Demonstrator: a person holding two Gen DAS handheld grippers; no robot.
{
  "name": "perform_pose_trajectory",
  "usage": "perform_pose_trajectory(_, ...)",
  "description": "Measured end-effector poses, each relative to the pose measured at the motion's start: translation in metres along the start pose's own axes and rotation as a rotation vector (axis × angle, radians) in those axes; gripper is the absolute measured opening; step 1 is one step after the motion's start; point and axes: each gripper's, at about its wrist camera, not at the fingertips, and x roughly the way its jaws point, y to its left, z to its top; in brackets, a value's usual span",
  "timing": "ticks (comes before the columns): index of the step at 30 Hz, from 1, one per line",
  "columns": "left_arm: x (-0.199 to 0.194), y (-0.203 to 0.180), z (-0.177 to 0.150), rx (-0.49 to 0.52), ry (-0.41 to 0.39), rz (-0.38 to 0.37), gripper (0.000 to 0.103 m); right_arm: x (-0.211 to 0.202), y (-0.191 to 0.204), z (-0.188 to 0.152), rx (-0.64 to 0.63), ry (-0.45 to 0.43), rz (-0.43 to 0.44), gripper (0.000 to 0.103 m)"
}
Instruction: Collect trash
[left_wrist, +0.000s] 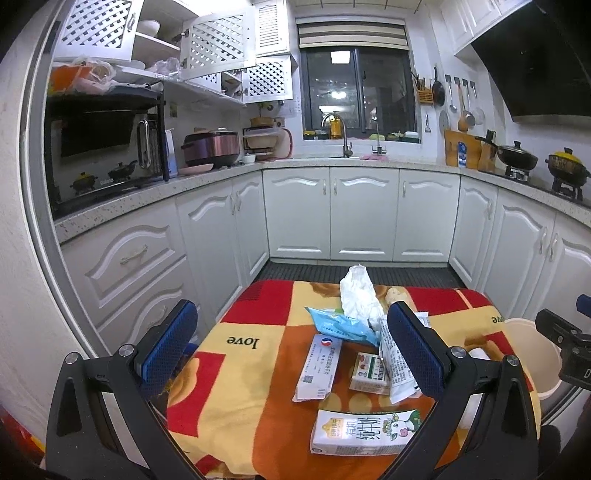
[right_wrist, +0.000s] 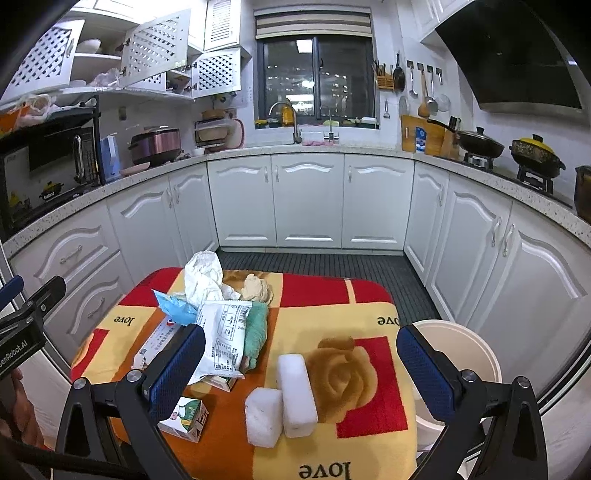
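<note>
In the left wrist view, the left gripper fills the bottom of the frame, its blue-padded fingers spread wide with nothing between them. Below centre, nearest the camera, a white and gold milk carton lies flat on a red, orange and yellow blanket-covered counter. Just above it sit a small white and green box and a long white medicine box, side by side. A white printed wrapper lies beside the right finger, partly hidden by it. Farther up, a light blue plastic packet lies below a crumpled white tissue that stands upright.

In the right wrist view, the right gripper is likewise wide open and empty at the bottom. Between its fingers, two white foam blocks touch each other low in the centre. A folded green cloth lies left of centre, against the wrapper. A round cream plastic bin stands on the floor at the counter's right edge, behind the right finger. At the top of the frame, white kitchen cabinets line the far wall beneath a dark window.
</note>
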Motion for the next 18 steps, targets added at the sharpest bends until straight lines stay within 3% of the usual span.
perform_pose_trajectory(18,0.0011,0.0032,-0.0036,0.008,0.03,0.005,0.102,0.0015,0.0012,0.0035,0.013,-0.007,0.008,0.103)
